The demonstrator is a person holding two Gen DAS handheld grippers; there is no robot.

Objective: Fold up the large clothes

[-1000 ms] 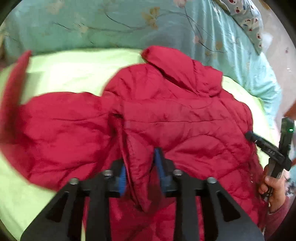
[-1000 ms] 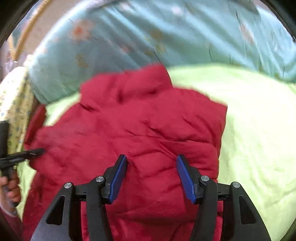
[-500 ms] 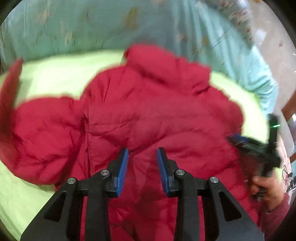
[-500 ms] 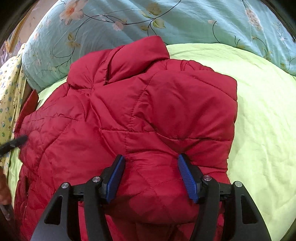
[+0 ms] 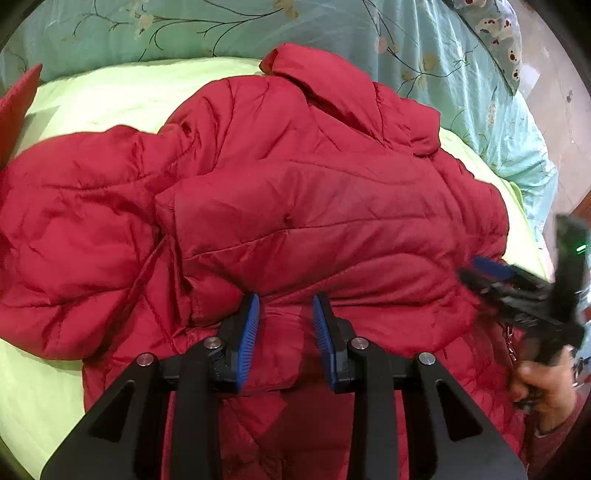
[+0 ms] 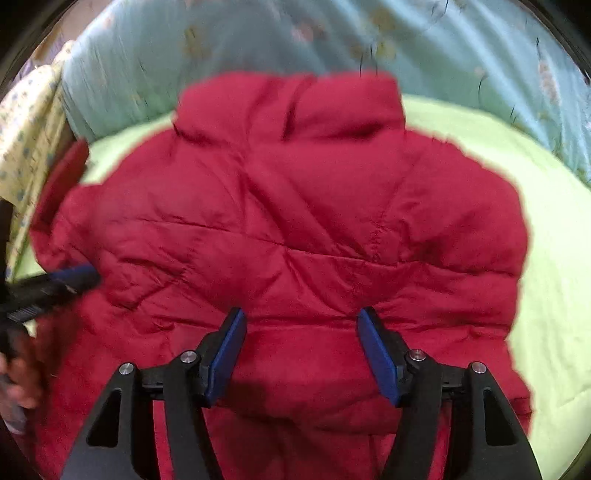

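Observation:
A red quilted puffer jacket [image 5: 314, 206] lies on a light green bedspread [image 5: 110, 96], collar toward the far side. One sleeve is folded across its body; the other sleeve spreads out to the left. My left gripper [image 5: 285, 321] is open just above the jacket's lower middle, with nothing between its blue pads. My right gripper [image 6: 301, 347] is open wide and empty over the same jacket [image 6: 295, 229]. The right gripper also shows at the right edge of the left wrist view [image 5: 517, 291], blurred. The left gripper shows at the left edge of the right wrist view [image 6: 55, 284].
A teal floral quilt [image 5: 424, 44] is bunched along the far side of the bed. A patterned pillow [image 5: 495, 29] lies at the far right. A yellow patterned cloth [image 6: 26, 125] hangs at the left. Green bedspread [image 6: 546, 258] lies bare to the right of the jacket.
My left gripper let go of the red fold it was pinching and opened. The folded sleeve now lies flat across the jacket. The right gripper stayed open and shifted a little.

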